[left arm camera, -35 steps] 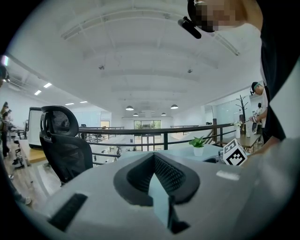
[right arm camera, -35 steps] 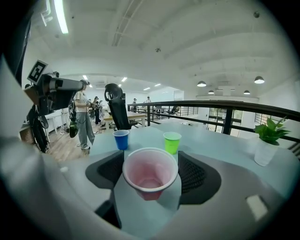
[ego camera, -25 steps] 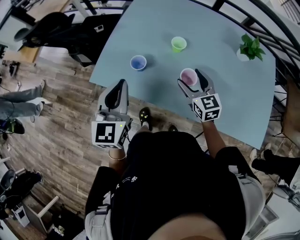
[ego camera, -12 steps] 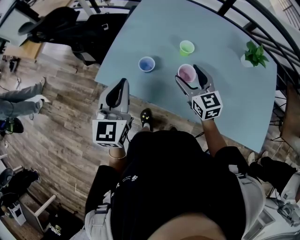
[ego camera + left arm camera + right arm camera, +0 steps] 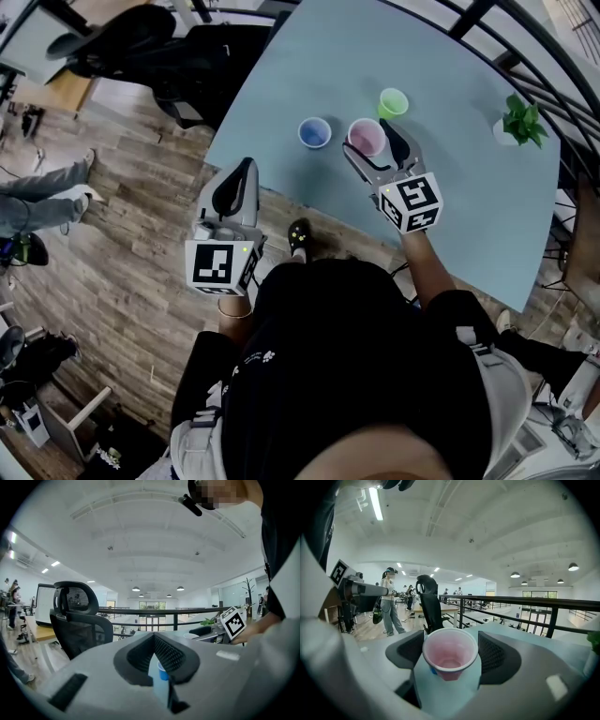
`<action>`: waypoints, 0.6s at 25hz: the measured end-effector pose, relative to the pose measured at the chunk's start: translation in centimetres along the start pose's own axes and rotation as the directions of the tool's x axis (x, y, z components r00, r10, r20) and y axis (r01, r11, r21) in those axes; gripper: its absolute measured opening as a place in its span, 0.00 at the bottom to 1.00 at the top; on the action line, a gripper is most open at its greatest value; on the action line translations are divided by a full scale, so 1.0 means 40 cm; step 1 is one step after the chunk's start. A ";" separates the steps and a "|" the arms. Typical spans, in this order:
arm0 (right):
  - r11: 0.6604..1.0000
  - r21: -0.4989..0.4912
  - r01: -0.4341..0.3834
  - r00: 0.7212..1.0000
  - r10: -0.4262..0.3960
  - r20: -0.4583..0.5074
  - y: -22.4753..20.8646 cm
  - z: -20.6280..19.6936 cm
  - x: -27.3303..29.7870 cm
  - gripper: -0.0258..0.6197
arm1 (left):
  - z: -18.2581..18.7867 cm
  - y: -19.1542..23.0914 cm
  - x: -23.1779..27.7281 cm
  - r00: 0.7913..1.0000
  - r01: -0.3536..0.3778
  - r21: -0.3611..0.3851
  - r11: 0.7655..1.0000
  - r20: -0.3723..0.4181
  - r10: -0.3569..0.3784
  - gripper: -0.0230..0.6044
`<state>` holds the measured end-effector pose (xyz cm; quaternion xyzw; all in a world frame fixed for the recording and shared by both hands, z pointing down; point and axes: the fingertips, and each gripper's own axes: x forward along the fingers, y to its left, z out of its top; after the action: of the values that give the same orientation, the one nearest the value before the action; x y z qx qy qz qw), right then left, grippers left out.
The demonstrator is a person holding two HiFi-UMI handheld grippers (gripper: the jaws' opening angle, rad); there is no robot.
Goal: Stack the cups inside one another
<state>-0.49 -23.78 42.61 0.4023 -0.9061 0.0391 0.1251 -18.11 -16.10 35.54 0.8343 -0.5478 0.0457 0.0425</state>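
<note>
Head view: saw the right gripper (image 5: 371,142) closed round a pink cup (image 5: 366,136) over the light-blue table (image 5: 450,197), just beside a blue cup (image 5: 314,132), with a green cup (image 5: 393,101) near. Saw the left gripper (image 5: 241,171) off the table's edge, above wooden floor (image 5: 112,281).

Left gripper view: found the jaws together, nothing held, the blue cup (image 5: 162,672) glimpsed beneath.

Right gripper view: found both pads against the pink cup (image 5: 450,654), possibly lifted clear of the table.

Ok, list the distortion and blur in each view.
Head view: wide-angle bend toward the edges, table sharp. Left gripper view: fisheye, dark corners, near fingers and blue cup beyond them soft. Right gripper view: fisheye too, pink cup crisp, ceiling light blown out.
</note>
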 end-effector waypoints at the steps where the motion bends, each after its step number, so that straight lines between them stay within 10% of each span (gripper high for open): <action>1: 1.000 -0.002 -0.004 1.000 0.004 0.001 0.006 0.005 0.012 0.59 | -0.003 0.012 -0.002 1.000 -0.003 -0.002 1.000 -0.004 0.003 0.02; 15: 0.999 -0.014 -0.052 0.998 0.052 -0.023 0.093 0.017 0.165 0.59 | -0.003 0.154 -0.027 0.999 -0.029 0.000 1.000 -0.018 0.029 0.02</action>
<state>-7.64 -26.14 43.75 0.3773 -0.9150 0.0405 0.1373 -24.19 -17.55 35.65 0.8259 -0.5593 0.0536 0.0470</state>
